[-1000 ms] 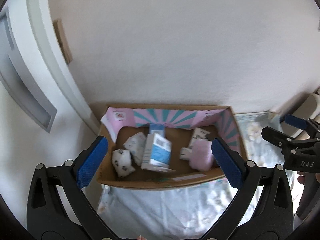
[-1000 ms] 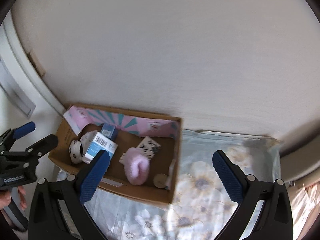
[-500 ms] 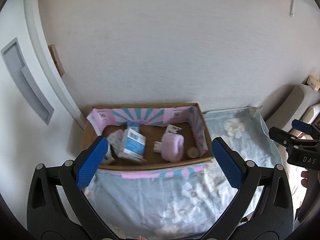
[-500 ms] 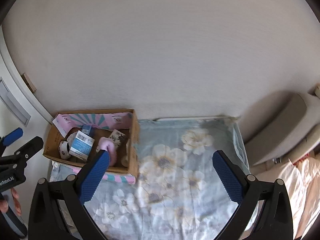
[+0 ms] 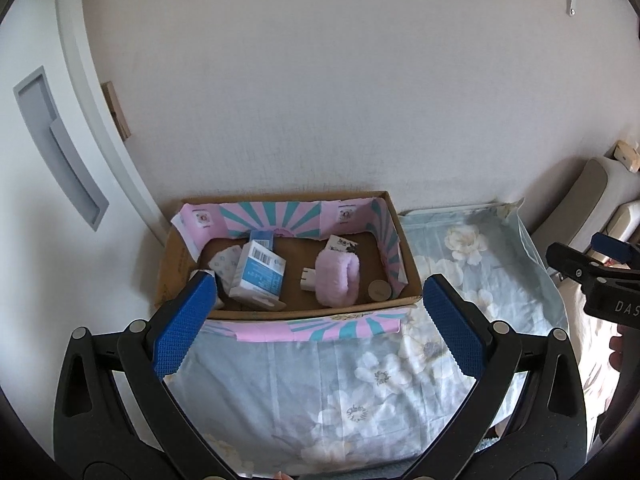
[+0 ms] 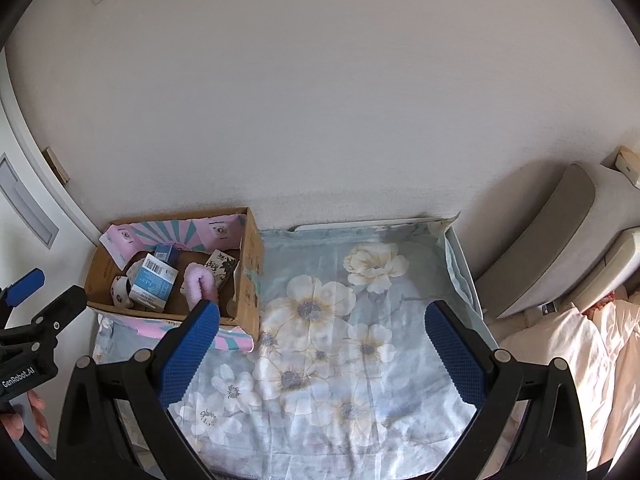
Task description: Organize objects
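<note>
A cardboard box [image 5: 408,258] with pink and teal lining stands against the wall on a floral sheet [image 5: 360,376]. Inside lie a blue and white carton [image 5: 260,276], a pink fluffy item [image 5: 337,280], a small white plug [image 5: 307,279], patterned white bundles [image 5: 224,266], a printed packet [image 5: 340,245] and a round disc [image 5: 379,289]. My left gripper [image 5: 316,328] is open and empty, held back above the sheet in front of the box. My right gripper [image 6: 322,344] is open and empty over the sheet, right of the box [image 6: 250,276].
A white wall runs behind the box. A white door frame [image 5: 104,128] stands at the left. A beige padded headboard [image 6: 560,248] and white bedding [image 6: 580,360] lie at the right. The floral sheet [image 6: 360,340] covers a low surface with a raised rim.
Both grippers have pulled back and away from the box, so it looks smaller and more of the floral sheet shows. Both stay open and empty.
</note>
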`<action>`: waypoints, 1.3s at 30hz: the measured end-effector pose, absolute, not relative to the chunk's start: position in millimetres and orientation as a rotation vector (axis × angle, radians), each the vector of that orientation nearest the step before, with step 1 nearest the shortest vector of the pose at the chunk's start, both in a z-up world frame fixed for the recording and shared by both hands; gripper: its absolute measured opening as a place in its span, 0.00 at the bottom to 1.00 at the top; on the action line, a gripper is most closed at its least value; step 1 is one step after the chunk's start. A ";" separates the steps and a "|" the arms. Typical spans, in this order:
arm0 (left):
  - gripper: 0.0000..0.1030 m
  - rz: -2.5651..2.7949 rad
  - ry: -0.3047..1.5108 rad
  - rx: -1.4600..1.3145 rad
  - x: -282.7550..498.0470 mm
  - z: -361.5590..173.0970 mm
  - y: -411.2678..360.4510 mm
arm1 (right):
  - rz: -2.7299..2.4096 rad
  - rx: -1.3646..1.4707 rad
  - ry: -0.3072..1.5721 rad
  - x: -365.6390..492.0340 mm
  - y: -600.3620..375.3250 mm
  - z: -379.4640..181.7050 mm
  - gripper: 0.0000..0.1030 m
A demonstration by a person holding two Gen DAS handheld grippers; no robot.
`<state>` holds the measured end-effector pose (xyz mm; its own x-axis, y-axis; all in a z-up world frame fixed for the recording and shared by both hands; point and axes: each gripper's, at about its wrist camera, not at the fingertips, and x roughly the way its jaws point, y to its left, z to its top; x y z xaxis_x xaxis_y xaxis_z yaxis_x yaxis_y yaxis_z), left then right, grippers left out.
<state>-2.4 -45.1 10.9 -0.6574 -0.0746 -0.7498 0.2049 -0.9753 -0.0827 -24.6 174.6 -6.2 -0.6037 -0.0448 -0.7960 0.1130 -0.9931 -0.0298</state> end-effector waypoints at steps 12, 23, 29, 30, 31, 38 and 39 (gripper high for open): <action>1.00 -2.717 0.254 1.205 -5.2 14.3 -44.9 | -2.735 1.341 0.122 -25.7 174.9 -5.1 0.99; 1.00 -2.715 0.259 1.207 -8.5 13.8 -39.7 | -2.727 1.331 0.129 -27.2 174.2 -5.9 0.99; 1.00 -2.717 0.264 1.210 -9.3 13.5 -40.9 | -2.723 1.325 0.132 -29.1 176.0 -5.4 0.99; 1.00 -2.718 0.264 1.209 -9.3 13.7 -41.0 | -2.722 1.326 0.130 -29.1 175.9 -5.4 0.99; 1.00 -2.718 0.264 1.207 -9.3 13.6 -40.7 | -2.720 1.326 0.131 -29.2 175.7 -5.6 0.99; 1.00 -2.708 0.243 1.207 -10.2 12.5 -37.1 | -2.721 1.326 0.133 -28.4 174.7 -5.6 0.99; 1.00 -2.708 0.247 1.206 -10.1 12.8 -37.1 | -2.720 1.323 0.136 -28.6 174.8 -5.4 0.99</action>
